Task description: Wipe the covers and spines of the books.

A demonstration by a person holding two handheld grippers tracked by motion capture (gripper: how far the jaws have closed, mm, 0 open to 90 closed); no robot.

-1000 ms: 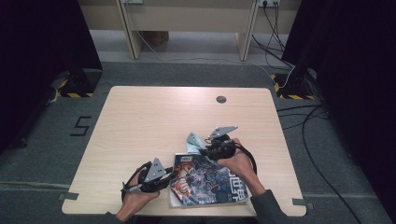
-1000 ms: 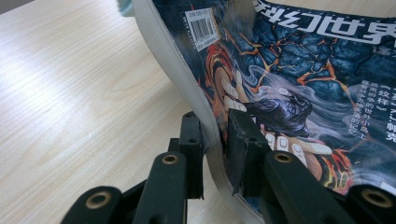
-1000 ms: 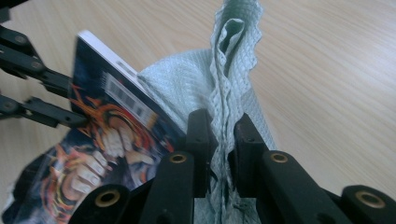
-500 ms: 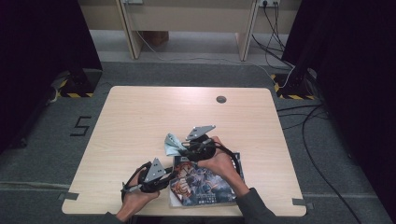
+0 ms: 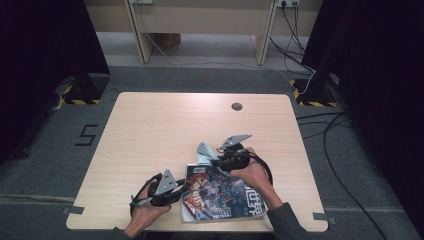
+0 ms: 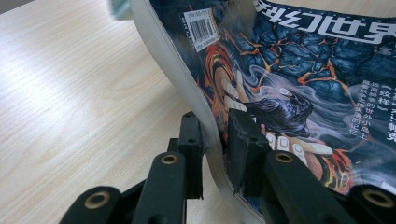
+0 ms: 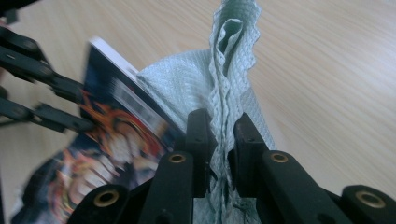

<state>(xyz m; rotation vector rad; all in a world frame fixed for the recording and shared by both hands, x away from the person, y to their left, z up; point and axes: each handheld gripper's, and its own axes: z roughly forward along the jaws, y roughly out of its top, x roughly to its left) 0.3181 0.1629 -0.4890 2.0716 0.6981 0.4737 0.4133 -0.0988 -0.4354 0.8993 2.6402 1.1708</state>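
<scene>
Magazine beside the pale green cloth is blurred, its barcode unreadable; the cloth's lower end hides behind the jaws.

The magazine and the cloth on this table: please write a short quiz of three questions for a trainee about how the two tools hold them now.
1. True or false: the left tool grips the magazine at its edge.
2. What does the right tool hold? A) a pen B) a light green cloth C) nothing
3. Fill in: in the high view, the magazine lies near the ____ edge of the table, the one closest to the person.

Key: 1 true. 2 B, the cloth is pinched between the jaws. 3 front (near).
</scene>
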